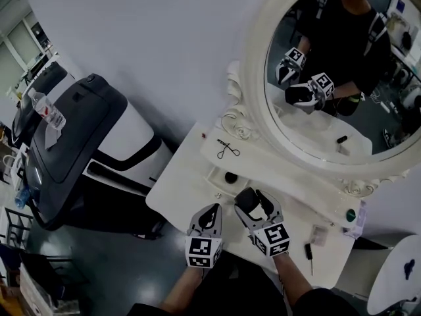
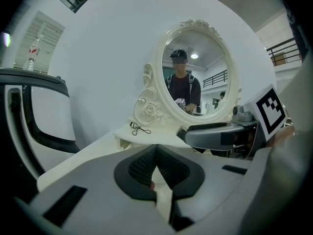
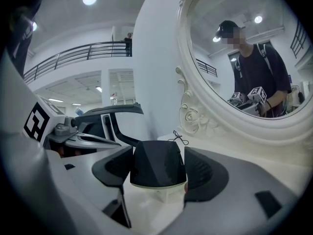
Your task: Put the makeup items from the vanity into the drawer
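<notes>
White-painted bench (image 1: 176, 191) carries an oval mirror (image 1: 329, 71) in a carved frame. At the foot of that frame a shallow white drawer (image 1: 213, 174) stands open, and one small round black thing (image 1: 231, 177) lies in it; what it is cannot be told. Behind the drawer a black eyelash curler (image 1: 228, 150) lies flat on the bench, its long axis running roughly along the mirror's base. Farther along the bench, on the right-hand side, are a green-capped item (image 1: 350, 214) and a slim black stick (image 1: 308, 250), which lies flat and well apart from the drawer.

The right gripper (image 1: 252, 201) holds a jar (image 3: 157, 165) with a black faceted cap and a pale base. The jaws press on the cap from both sides. In the right gripper view the jar stands upright between them, cap on top and base below, so its long axis runs across the line of the jaws. It hangs above the bench, just in front of the open drawer.

The left gripper (image 1: 210, 210) is just beside the right one, with its jaws closed together and nothing between them. Both forearms come in from the bottom of the head view, side by side. Both grippers point toward the mirror, tilted a little downward, over the front part of the bench.
</notes>
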